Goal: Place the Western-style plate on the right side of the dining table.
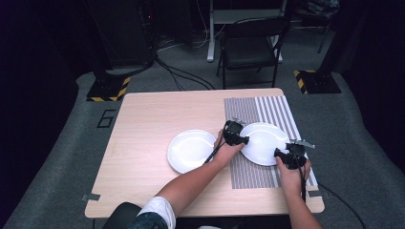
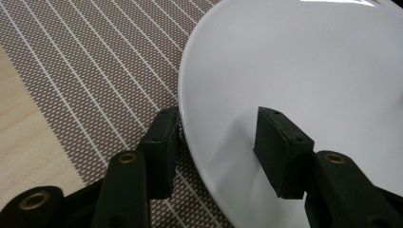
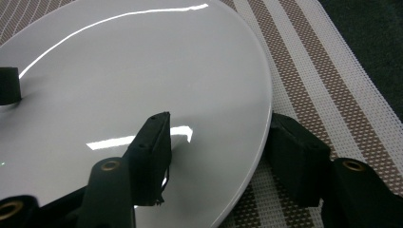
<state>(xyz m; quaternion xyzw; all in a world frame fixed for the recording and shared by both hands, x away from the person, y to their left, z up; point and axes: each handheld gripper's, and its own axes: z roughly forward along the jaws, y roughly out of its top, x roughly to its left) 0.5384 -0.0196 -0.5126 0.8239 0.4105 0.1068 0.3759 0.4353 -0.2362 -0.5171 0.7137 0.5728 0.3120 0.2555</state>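
Left hand-held gripper (image 1: 237, 140) and right hand-held gripper (image 1: 283, 153) straddle opposite rims of the right white plate (image 1: 263, 143).

Each has one jaw over the plate, one outside its rim, gaps showing: open, not clamped. The plate lies on the striped placemat (image 1: 248, 174), right of the second plate (image 1: 190, 150); contact under the rim is hidden.

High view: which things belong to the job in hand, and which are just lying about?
In the job:
- right plate, a gripper at each side of its rim
- left gripper
- right gripper
- striped mat under that plate

Lying about:
- left plate on bare table
- chair behind the table
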